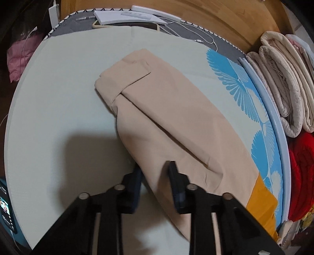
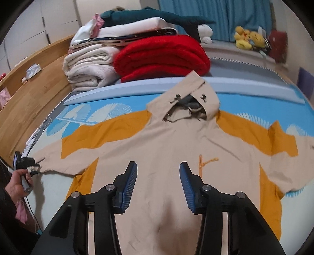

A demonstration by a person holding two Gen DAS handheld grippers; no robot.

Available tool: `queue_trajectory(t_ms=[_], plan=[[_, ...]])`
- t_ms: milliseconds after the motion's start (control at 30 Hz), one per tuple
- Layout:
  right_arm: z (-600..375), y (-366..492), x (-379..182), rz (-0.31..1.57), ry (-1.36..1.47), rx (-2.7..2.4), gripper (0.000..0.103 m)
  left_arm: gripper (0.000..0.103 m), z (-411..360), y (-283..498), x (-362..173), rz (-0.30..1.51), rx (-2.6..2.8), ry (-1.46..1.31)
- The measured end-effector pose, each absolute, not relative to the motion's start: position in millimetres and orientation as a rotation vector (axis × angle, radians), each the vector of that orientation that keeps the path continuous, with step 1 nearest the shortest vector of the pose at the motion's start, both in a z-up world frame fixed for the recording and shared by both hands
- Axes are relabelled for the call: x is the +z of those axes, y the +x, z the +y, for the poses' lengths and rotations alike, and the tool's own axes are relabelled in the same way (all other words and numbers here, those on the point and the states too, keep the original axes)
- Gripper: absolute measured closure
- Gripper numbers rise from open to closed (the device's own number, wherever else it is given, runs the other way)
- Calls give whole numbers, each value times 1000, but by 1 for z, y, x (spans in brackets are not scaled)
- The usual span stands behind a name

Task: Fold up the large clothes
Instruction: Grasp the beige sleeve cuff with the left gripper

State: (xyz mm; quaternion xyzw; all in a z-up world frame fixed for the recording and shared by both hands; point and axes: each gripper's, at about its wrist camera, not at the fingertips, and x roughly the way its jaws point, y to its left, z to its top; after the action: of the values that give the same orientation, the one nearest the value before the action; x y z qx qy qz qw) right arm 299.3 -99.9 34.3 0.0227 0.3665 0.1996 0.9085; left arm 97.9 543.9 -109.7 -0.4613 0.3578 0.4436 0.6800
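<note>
Progress: beige-and-mustard cotton hooded jacket (image 2: pixel 157 145) lies spread, unfolded | left gripper (image 1: pixel 155 172) pinching its sleeve (image 1: pixel 157 109) | right gripper (image 2: pixel 158 176) half-open, empty.

A bedroom in a home: a bed (image 2: pixel 58 182) with a wooden headboard (image 2: pixel 39 78) and a printed blue-and-cream mat takes up most of the view. Folded cream quilts (image 2: pixel 88 66) and a red blanket (image 2: pixel 161 56) are stacked along its far edge (soft toys (image 2: pixel 249 37) sit beyond), before blue curtains (image 2: pixel 225 17). Charging cables (image 1: pixel 196 35) lie by the headboard.
</note>
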Motion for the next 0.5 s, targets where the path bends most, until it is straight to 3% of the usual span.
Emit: queue_trajectory(t_ms=[67, 167, 500], plan=[[-100, 301, 32, 765, 41, 398, 57, 95, 543, 100, -107, 808, 997, -1018], [-101, 299, 29, 771, 26, 381, 57, 100, 541, 101, -100, 800, 995, -981], [-108, 290, 34, 769, -12, 326, 74, 103, 498, 145, -35, 728, 932, -764]])
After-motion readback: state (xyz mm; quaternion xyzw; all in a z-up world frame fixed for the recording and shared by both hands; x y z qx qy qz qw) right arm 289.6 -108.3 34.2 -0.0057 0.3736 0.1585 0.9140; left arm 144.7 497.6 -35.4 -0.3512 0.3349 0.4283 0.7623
